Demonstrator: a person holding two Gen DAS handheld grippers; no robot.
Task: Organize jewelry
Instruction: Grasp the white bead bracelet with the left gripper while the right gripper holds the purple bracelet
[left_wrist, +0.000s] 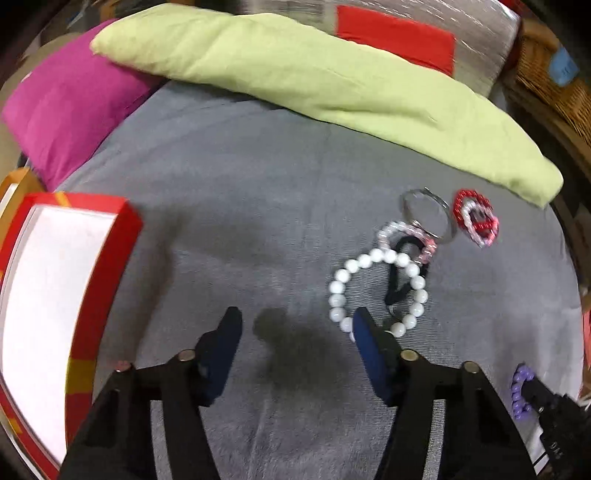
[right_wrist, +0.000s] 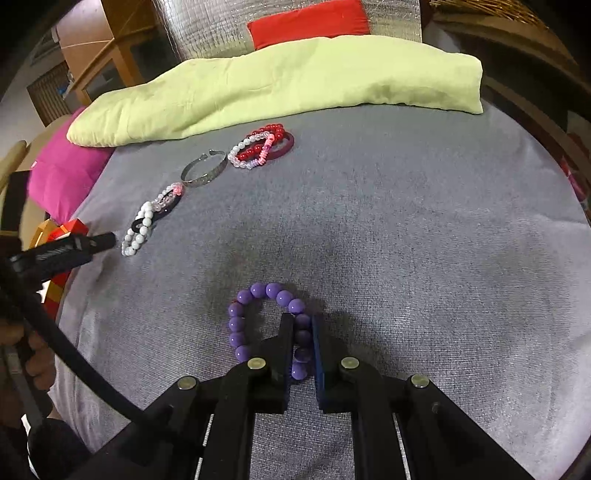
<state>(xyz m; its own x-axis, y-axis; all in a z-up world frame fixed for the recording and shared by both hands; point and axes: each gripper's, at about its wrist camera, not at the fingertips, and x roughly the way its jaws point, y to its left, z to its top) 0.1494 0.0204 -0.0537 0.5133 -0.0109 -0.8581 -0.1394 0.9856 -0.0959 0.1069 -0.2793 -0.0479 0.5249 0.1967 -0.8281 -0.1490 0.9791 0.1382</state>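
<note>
Jewelry lies scattered on a grey blanket (right_wrist: 369, 229). Nearest is a purple bracelet (right_wrist: 255, 291) of round glossy beads, lying flat near the middle of the right wrist view, with its right side caught between the right tongs (right_wrist: 303, 325), which are clenched on those beads and tilt steeply down onto the blanket. Farther left is a white bracelet (left_wrist: 343, 277) of larger pearly beads, looped over a black band (left_wrist: 397, 291) and touching a clear-and-pink bracelet (left_wrist: 406, 232). Beyond these sits a silver cuff (right_wrist: 205, 170), open at its far side, and just right of it a small heap of red, clear and pink bracelets (right_wrist: 264, 146) on a dark red bangle. All these lie near the edge of a pale green pillow (right_wrist: 280, 81) at the far side; a magenta cushion (left_wrist: 70, 107) lies to its left.

In the left wrist view the left tongs (left_wrist: 295, 321) stand released with nothing between them, angled down over bare blanket; the right finger covers the near edge of the white bracelet, and whether it touches I cannot tell. A red-rimmed box (left_wrist: 107, 273) with a white inside sits at the left. In the right wrist view a hand (right_wrist: 33, 354) at the left edge grips the left tool
</note>
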